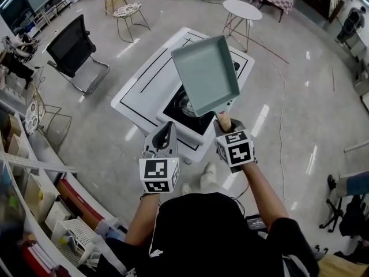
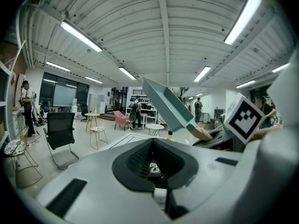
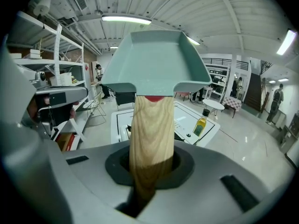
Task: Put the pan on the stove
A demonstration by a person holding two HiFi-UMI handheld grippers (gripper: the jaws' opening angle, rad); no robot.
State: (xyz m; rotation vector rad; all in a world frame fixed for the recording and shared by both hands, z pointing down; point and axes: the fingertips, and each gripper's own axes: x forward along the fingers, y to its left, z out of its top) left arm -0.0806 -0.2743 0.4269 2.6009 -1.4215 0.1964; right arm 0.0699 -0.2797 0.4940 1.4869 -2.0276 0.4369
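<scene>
Glossy pale floor (image 1: 288, 114) spreads around the low white table (image 1: 138, 91). Left of the table stands a black office chair (image 1: 74, 49); beyond it, a round white side table (image 1: 242, 9) and a wire chair (image 1: 128, 9). Shelving (image 1: 34, 195) lines its near left. Tube lights (image 2: 80, 35) cross the ribbed ceiling (image 2: 163, 41).
</scene>
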